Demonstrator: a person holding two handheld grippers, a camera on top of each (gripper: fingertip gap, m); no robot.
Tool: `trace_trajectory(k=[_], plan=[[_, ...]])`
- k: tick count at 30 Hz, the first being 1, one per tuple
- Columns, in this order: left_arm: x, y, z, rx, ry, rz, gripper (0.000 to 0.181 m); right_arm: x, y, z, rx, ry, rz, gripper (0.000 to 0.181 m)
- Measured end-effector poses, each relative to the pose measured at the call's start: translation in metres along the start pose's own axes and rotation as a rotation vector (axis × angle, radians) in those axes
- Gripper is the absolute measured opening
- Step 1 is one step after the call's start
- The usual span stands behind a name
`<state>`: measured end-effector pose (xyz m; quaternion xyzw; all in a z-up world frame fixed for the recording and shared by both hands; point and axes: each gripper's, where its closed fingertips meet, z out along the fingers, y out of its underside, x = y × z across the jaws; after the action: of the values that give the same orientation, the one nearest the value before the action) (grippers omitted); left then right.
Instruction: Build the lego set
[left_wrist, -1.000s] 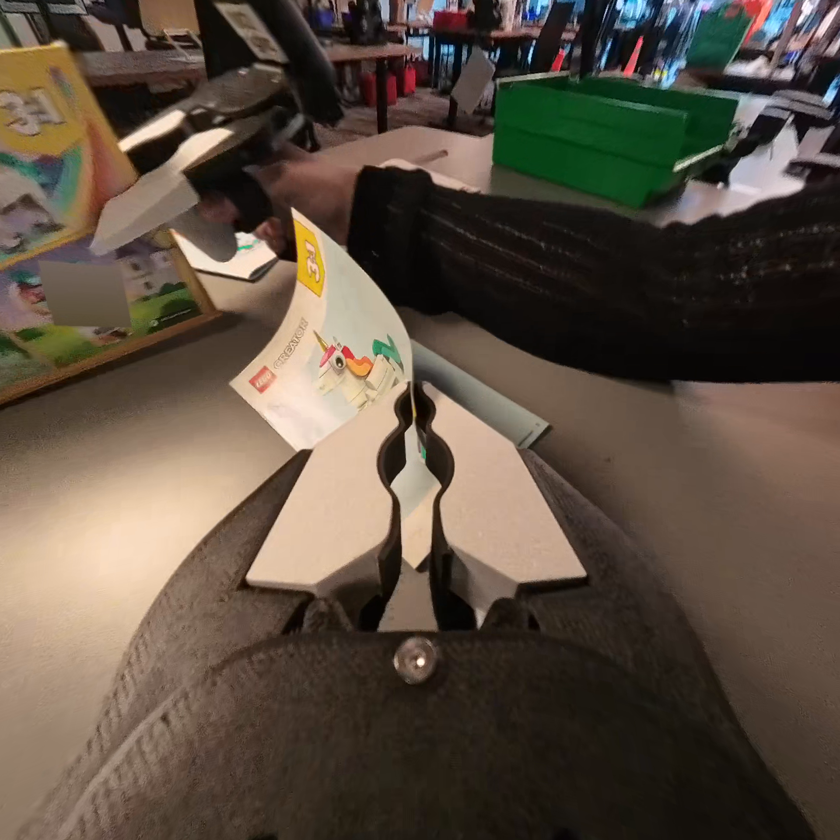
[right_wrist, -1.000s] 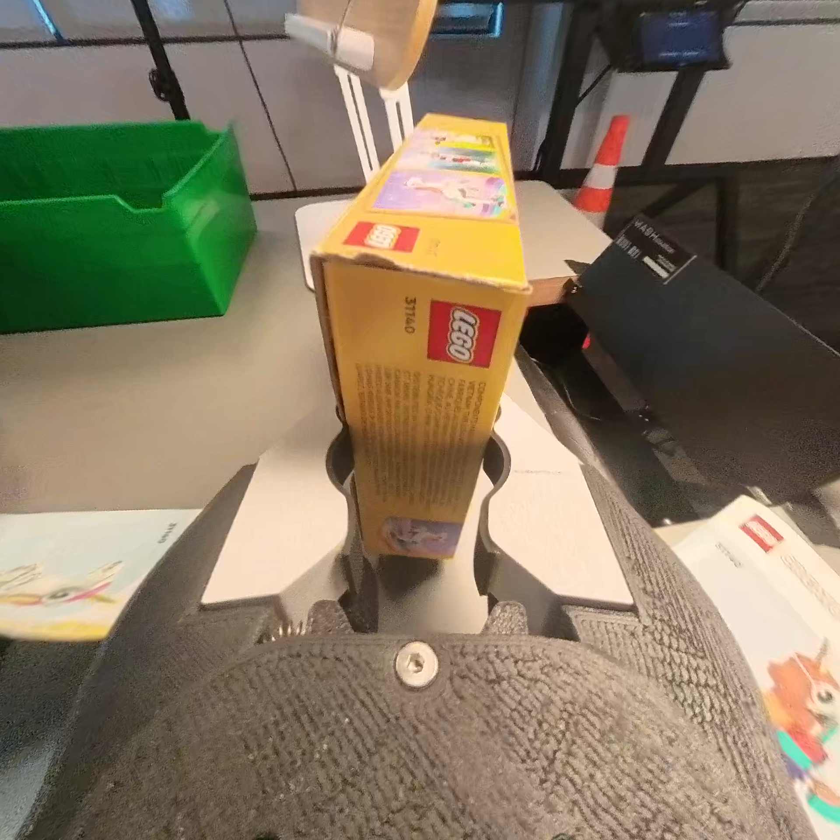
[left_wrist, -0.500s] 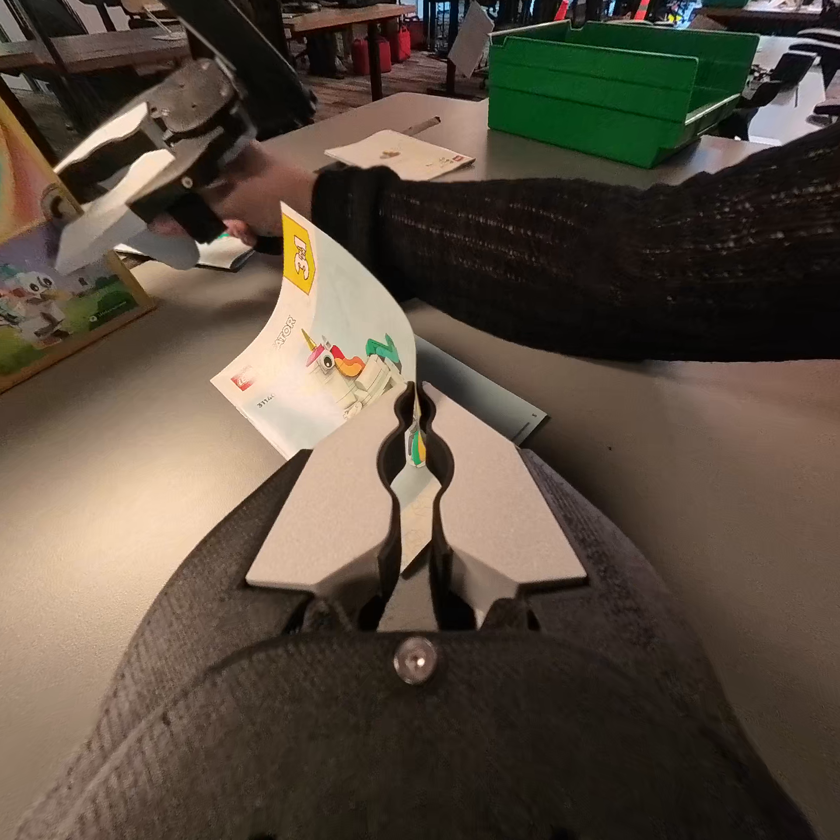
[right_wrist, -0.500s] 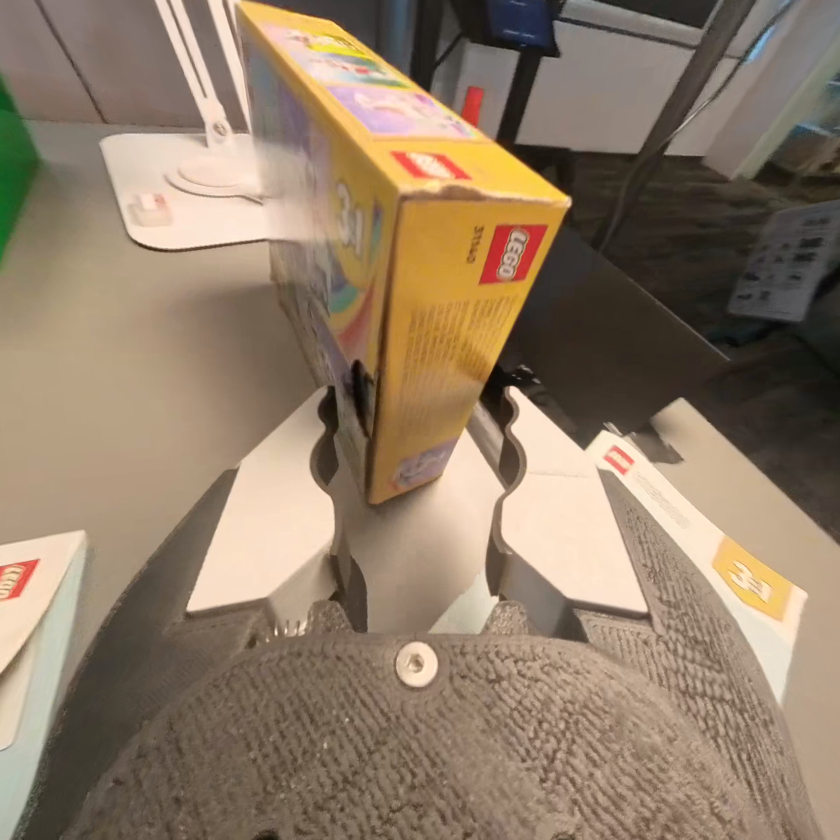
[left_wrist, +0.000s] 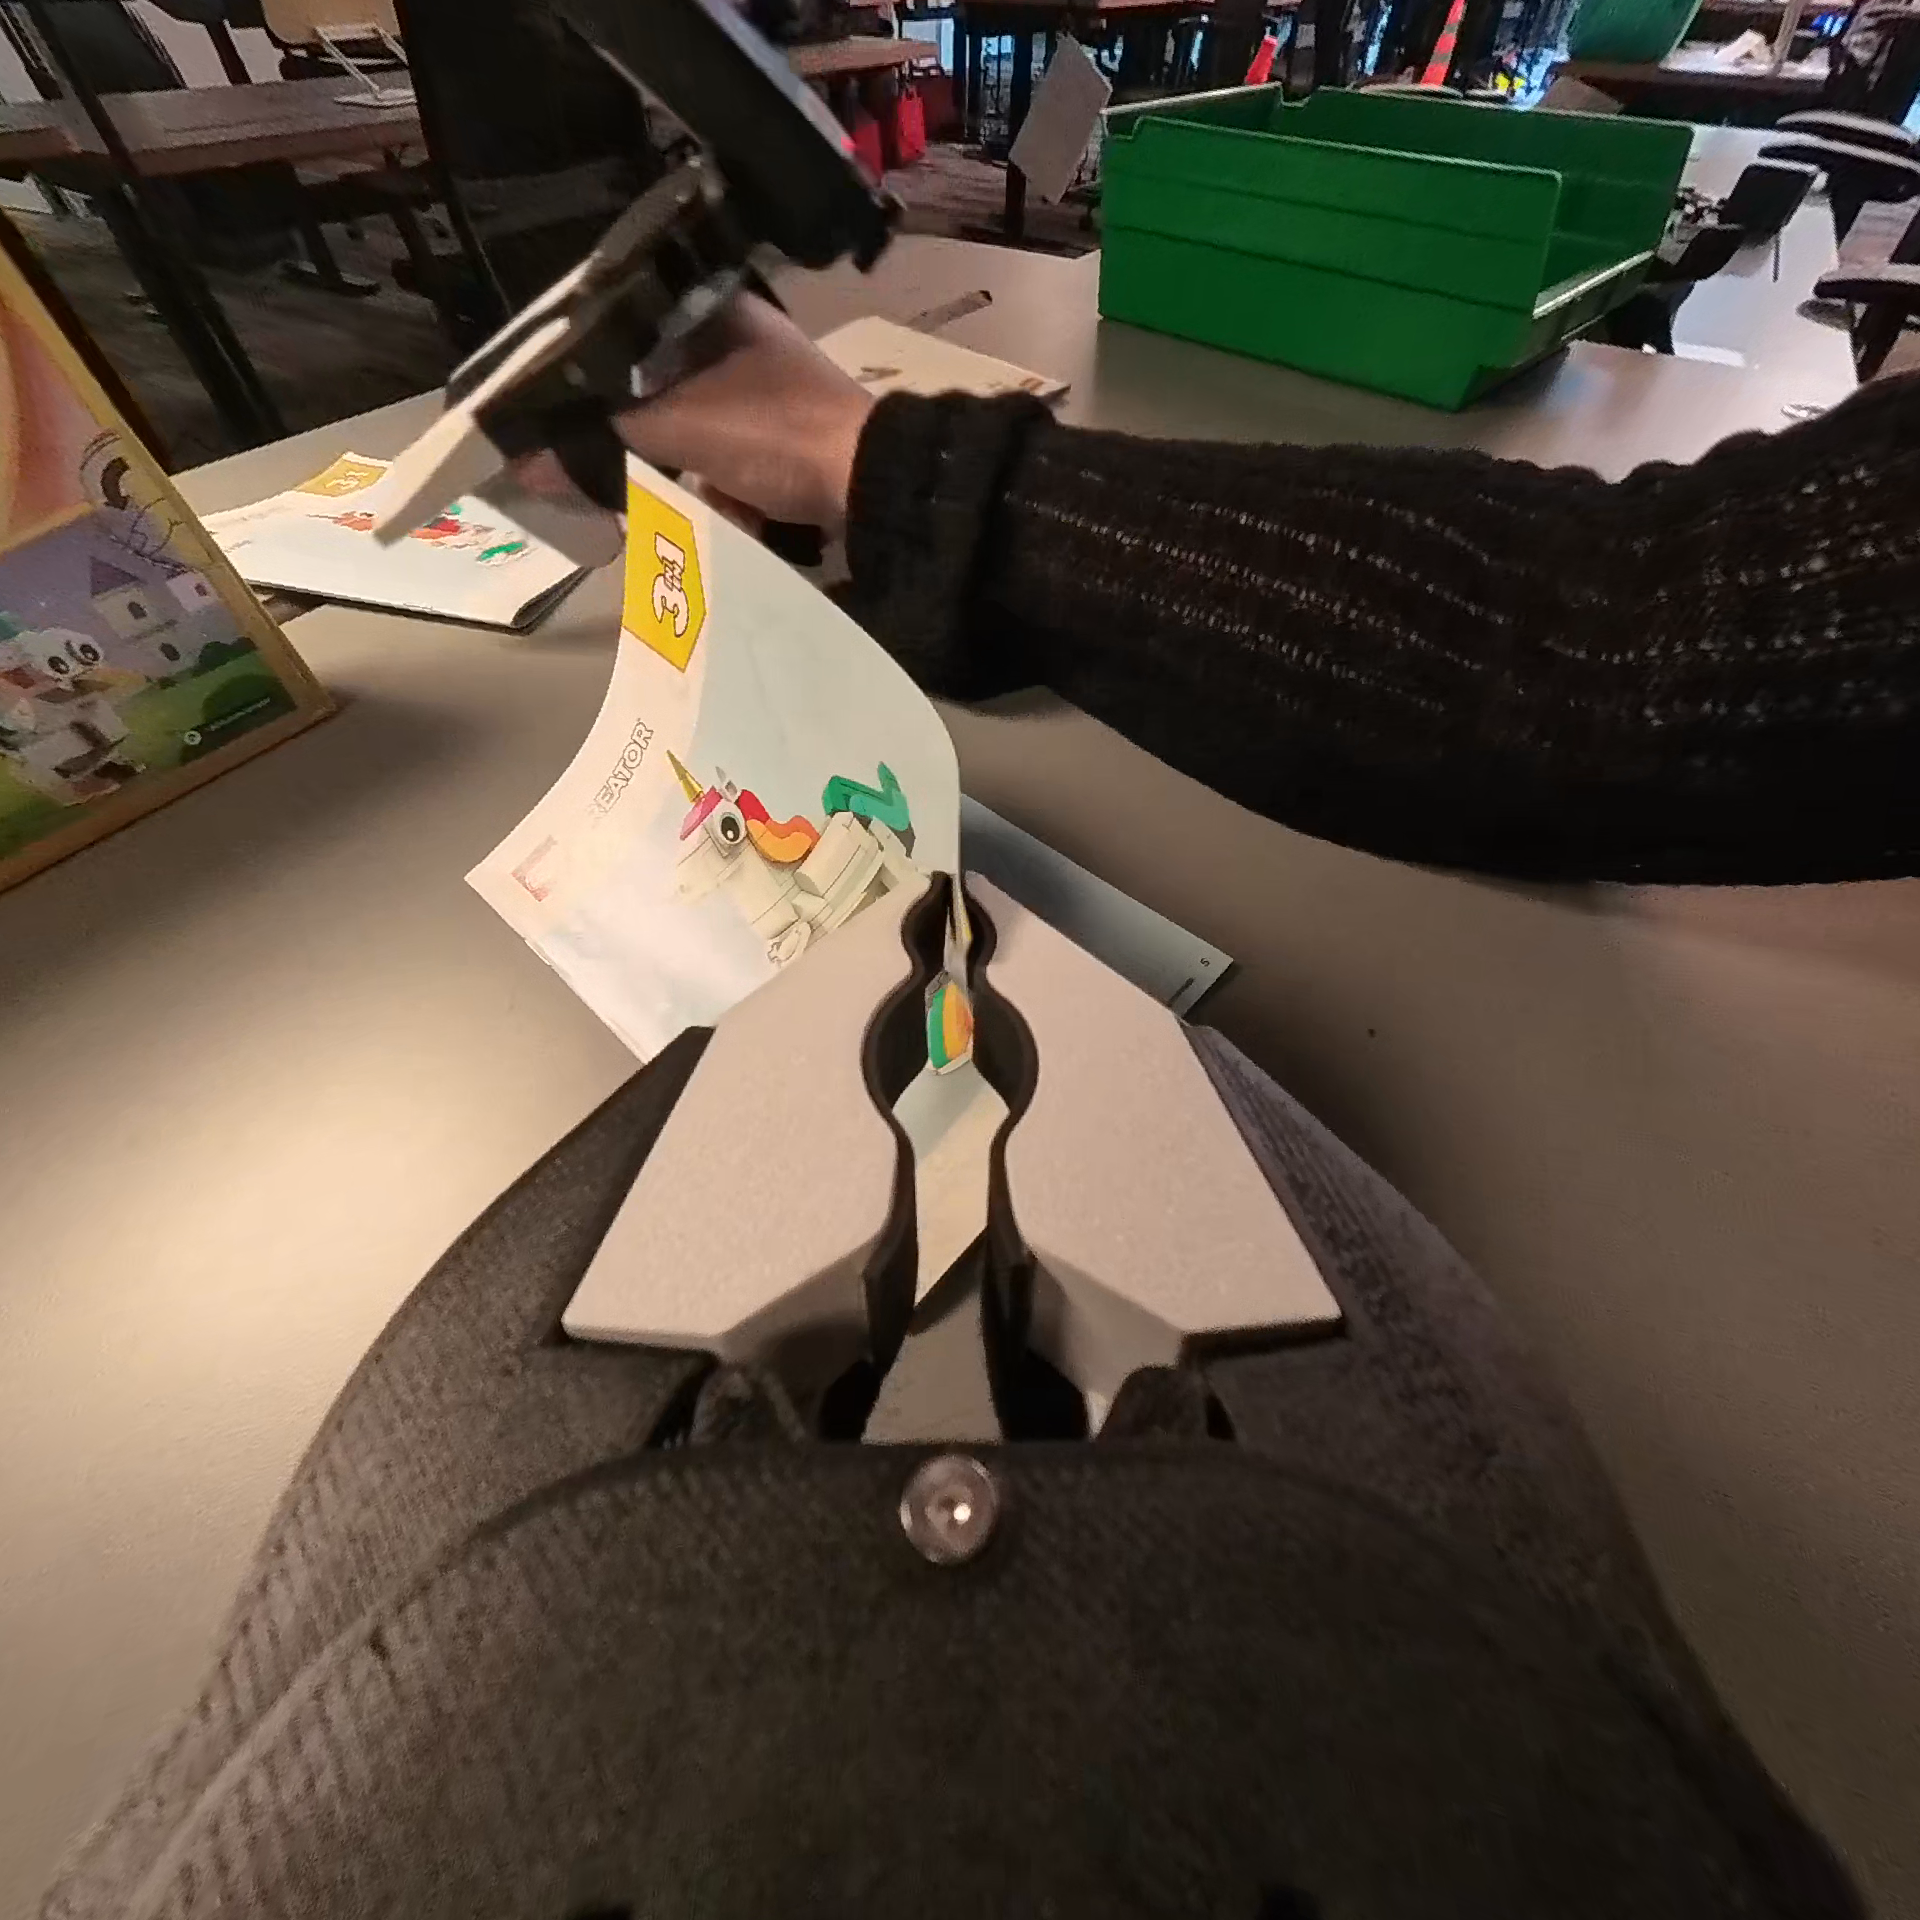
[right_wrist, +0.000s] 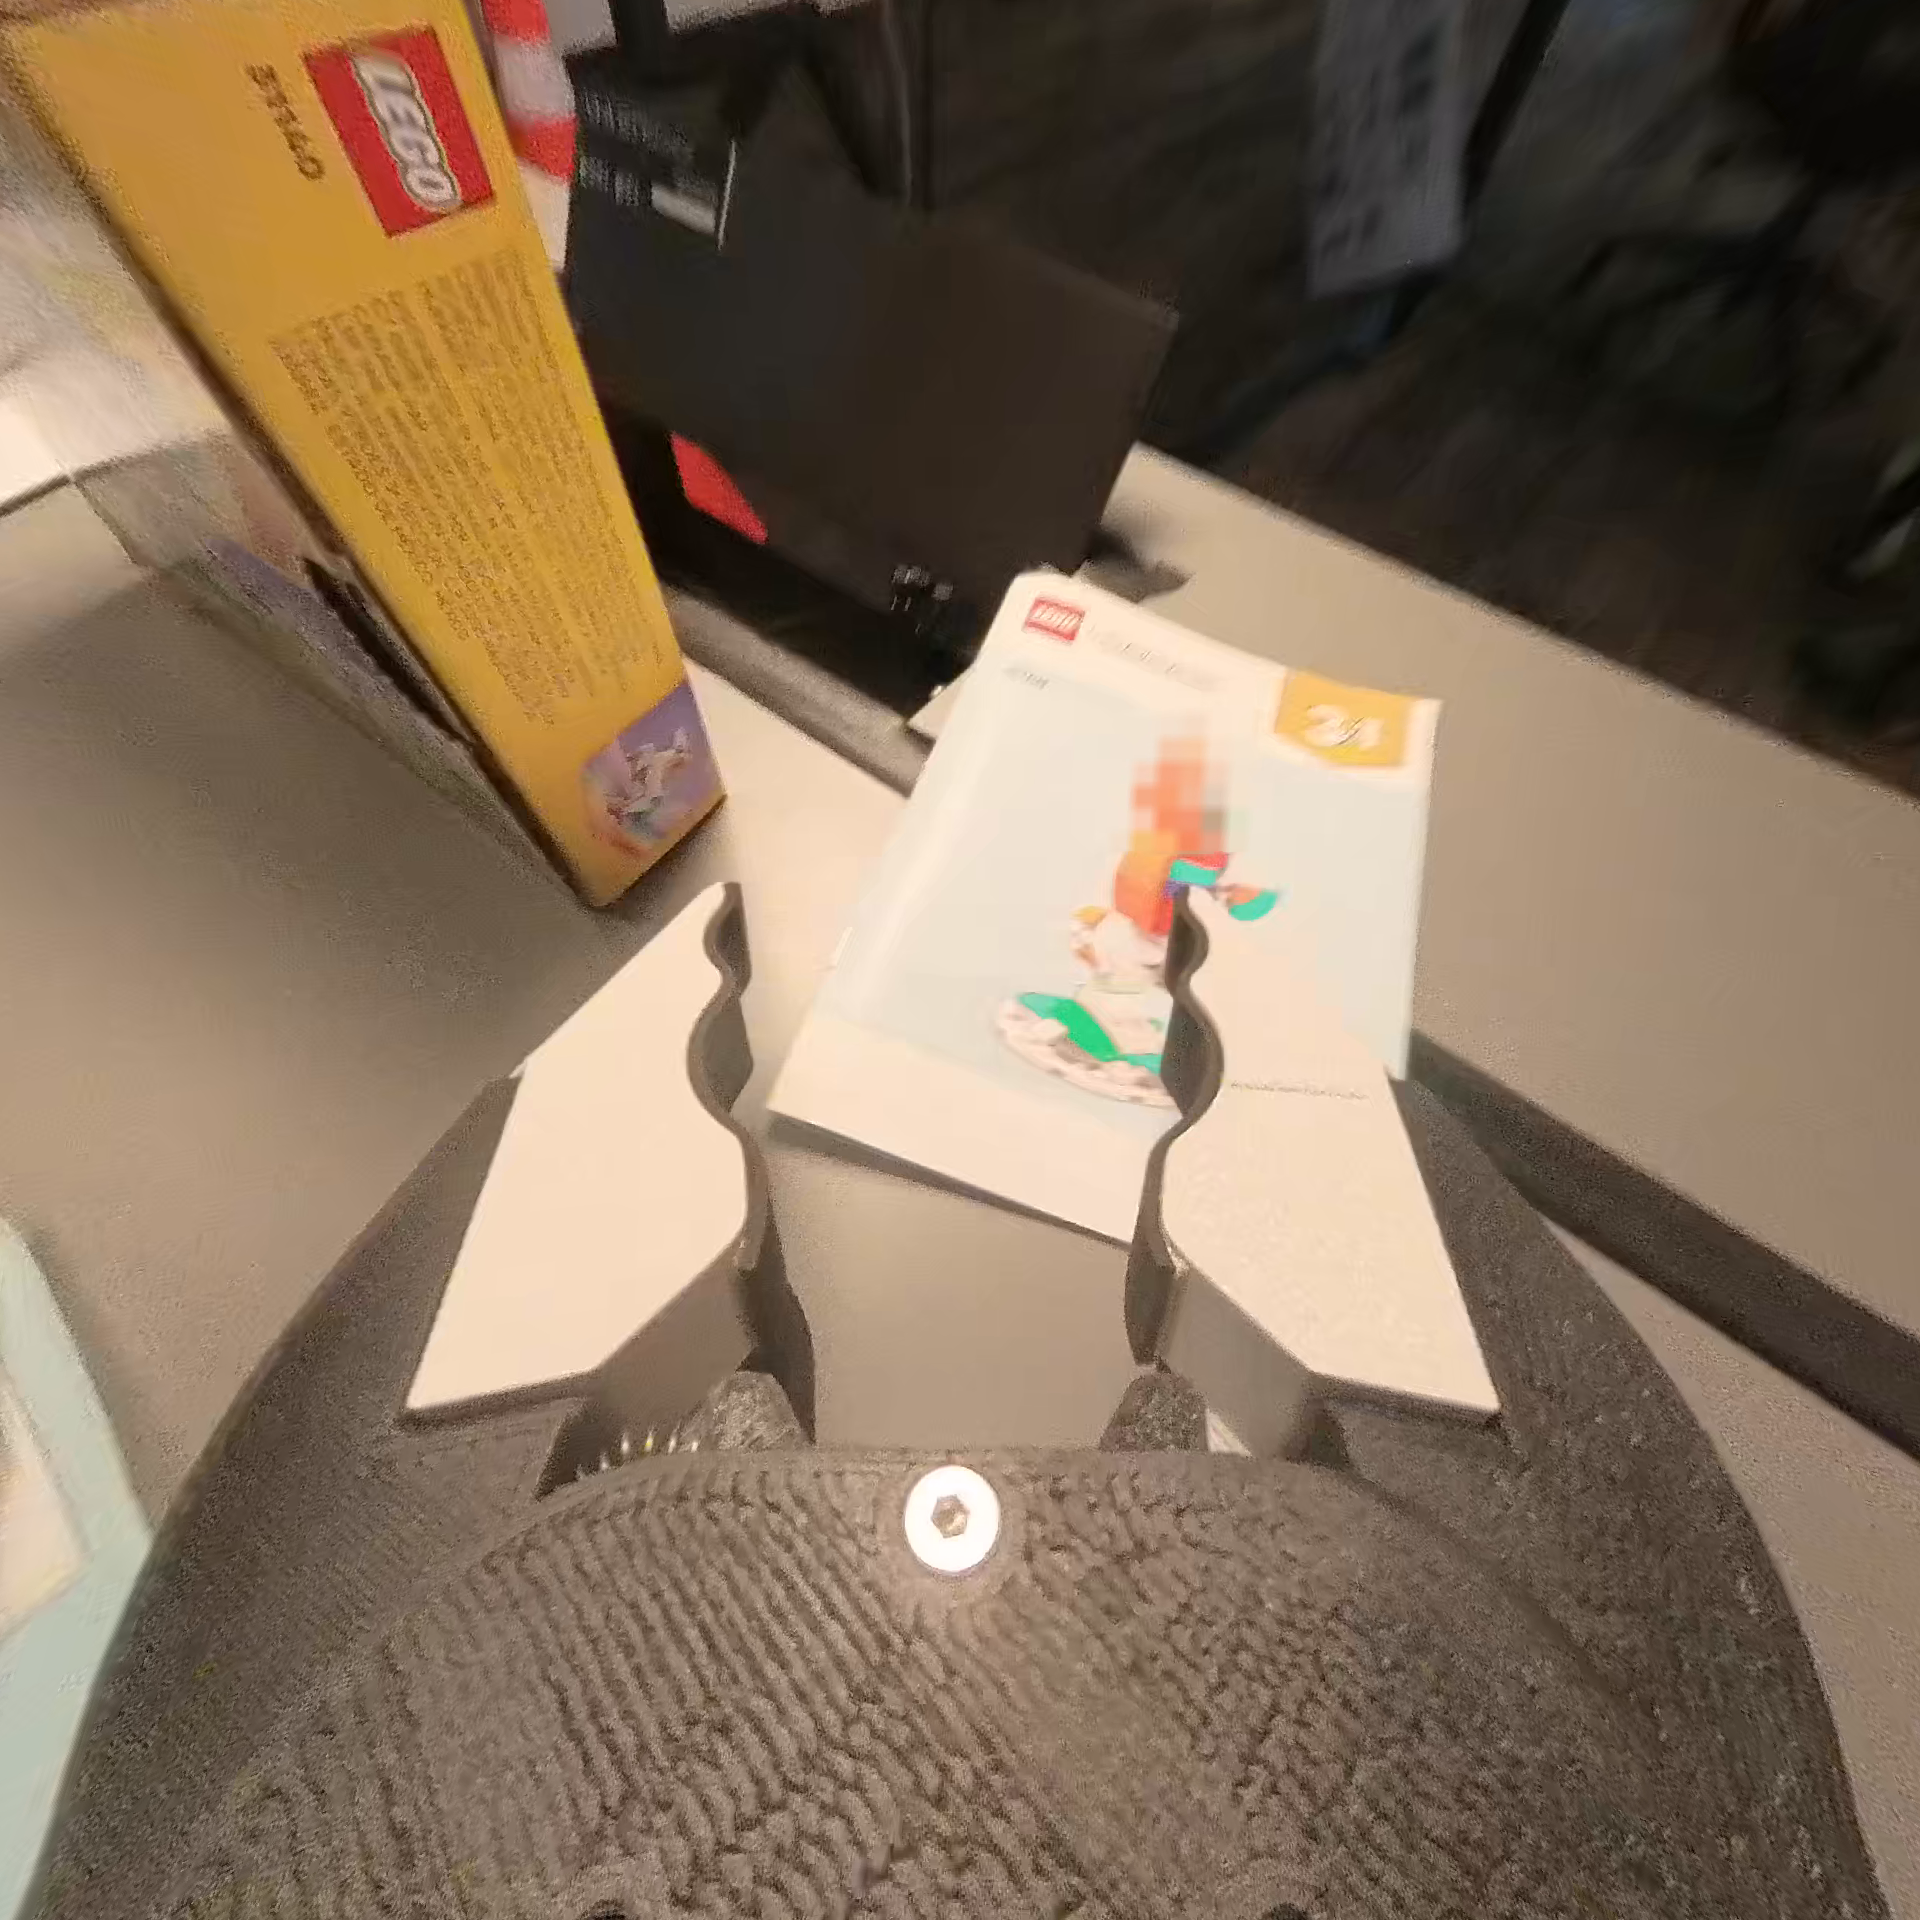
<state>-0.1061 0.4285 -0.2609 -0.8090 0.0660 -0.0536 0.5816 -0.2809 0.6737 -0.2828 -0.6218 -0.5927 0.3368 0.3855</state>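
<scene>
Left wrist view. The left gripper (left_wrist: 954, 925) is clenched on the lower right corner of an instruction booklet (left_wrist: 748, 769); the fingers (left_wrist: 769, 1143) meet at the tips with the paper pinched between them. The booklet is lifted off the grey counter (left_wrist: 260, 1091) and curls up and away toward 11 o'clock, its cover showing a brick unicorn. A pale blue sheet (left_wrist: 1101, 925) lies flat on the counter just beyond the fingertips at 1 o'clock. The lego box (left_wrist: 114, 665) stands tilted at the 9 o'clock edge of the frame. The right gripper (left_wrist: 499, 436) is at 11 o'clock, held by a hand (left_wrist: 758, 426) in a dark knitted sleeve (left_wrist: 1403, 644) that crosses the frame from 3 o'clock. It hangs above a second booklet (left_wrist: 416, 551) lying flat on the counter. A green bin (left_wrist: 1351, 249) sits on the counter at 1 o'clock, with a third booklet (left_wrist: 935, 358) flat in front of it.

Right wrist view. The right gripper (right_wrist: 961, 925) is released; its fingers (right_wrist: 623, 1174) stand wide apart and hold nothing. Between and beyond them, at 12 o'clock, the second booklet (right_wrist: 1122, 883) lies flat near the far edge of the counter (right_wrist: 260, 987). The lego box (right_wrist: 416, 416) stands at 11 o'clock, leaning, its lower corner on the counter just beside the left fingertip and apart from it. The picture is motion-blurred.
</scene>
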Motion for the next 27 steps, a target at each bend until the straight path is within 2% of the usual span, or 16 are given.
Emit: trace_trajectory(k=[2, 4, 7, 11, 14, 20, 24, 27], plan=[[0.000, 0.000, 0.000, -0.005, -0.006, 0.014, 0.000, -0.010, 0.008, 0.011, -0.112, 0.001, 0.003, 0.082], [-0.001, -0.001, -0.001, -0.001, -0.008, 0.017, 0.000, -0.013, 0.021, 0.021, -0.215, 0.048, -0.046, 0.073], [-0.001, -0.003, -0.003, 0.008, -0.009, 0.013, 0.000, -0.011, 0.023, 0.024, -0.264, 0.104, -0.095, 0.061], [-0.001, -0.002, -0.003, 0.008, -0.005, 0.004, 0.000, -0.010, 0.028, 0.021, -0.319, 0.124, -0.110, 0.022], [0.000, -0.001, -0.002, 0.002, -0.003, 0.009, 0.000, 0.000, 0.031, 0.017, -0.368, 0.220, -0.228, 0.010], [-0.001, -0.003, -0.004, 0.007, -0.009, 0.023, 0.000, 0.017, 0.032, 0.008, -0.375, 0.350, -0.463, 0.001], [-0.001, -0.005, -0.005, 0.018, -0.008, 0.016, 0.000, 0.046, 0.030, -0.004, -0.335, 0.443, -0.454, 0.000], [-0.001, -0.004, -0.005, 0.014, -0.007, 0.015, 0.000, 0.078, 0.039, -0.010, -0.380, 0.542, -0.430, 0.000]])
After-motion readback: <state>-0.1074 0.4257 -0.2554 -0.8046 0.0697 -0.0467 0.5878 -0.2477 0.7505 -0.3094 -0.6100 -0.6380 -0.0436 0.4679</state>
